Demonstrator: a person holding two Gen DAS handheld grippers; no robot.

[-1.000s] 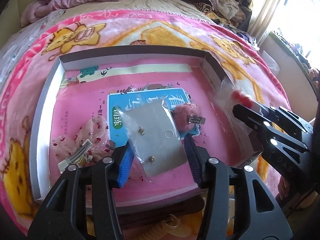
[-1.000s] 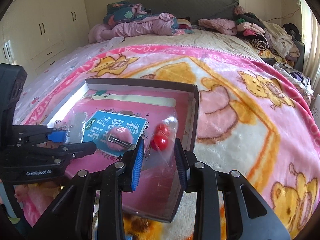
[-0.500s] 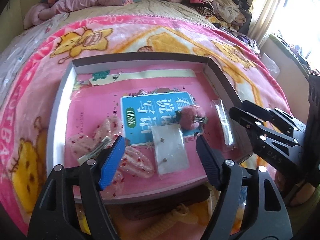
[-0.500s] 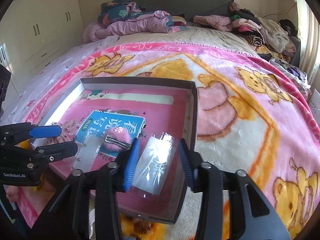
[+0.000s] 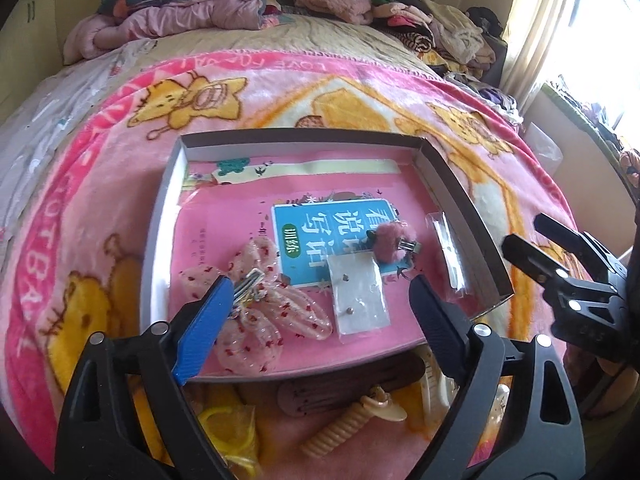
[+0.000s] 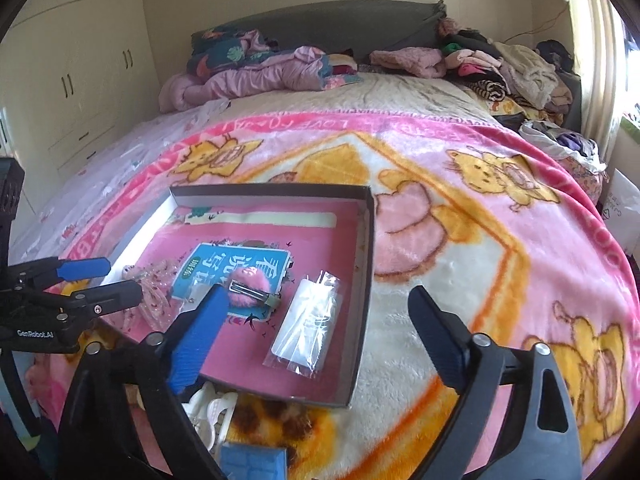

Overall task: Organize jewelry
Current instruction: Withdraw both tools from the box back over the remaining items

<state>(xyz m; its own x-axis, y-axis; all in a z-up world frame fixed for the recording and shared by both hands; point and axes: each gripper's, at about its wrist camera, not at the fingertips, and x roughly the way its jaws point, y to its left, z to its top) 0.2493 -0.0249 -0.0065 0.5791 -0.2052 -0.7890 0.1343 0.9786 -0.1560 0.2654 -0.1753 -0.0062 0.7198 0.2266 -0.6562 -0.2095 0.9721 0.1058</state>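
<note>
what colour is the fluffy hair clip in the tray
Pink, with a metal clip; the fluffy hair clip shows best in the right wrist view.

A fleecy pink cartoon blanket [image 6: 460, 240] lies under a matt grey cardboard tray [image 5: 460, 184]. Inside: 2 glossy clear plastic bags [image 6: 306, 326], a fuzzy pink hair clip [image 5: 394, 240] with a shiny metal clasp.

We read "GenRobot.AI" in white on the black body of the left gripper [image 6: 100, 282]. The pink blanket [image 6: 460, 152] carries "LOVE FOREVER"-type lettering upside down along its border; only "LOVE" is sure. The teal booklet [image 5: 320, 236] bears large white Chinese characters, which we cannot read reliably.
</note>
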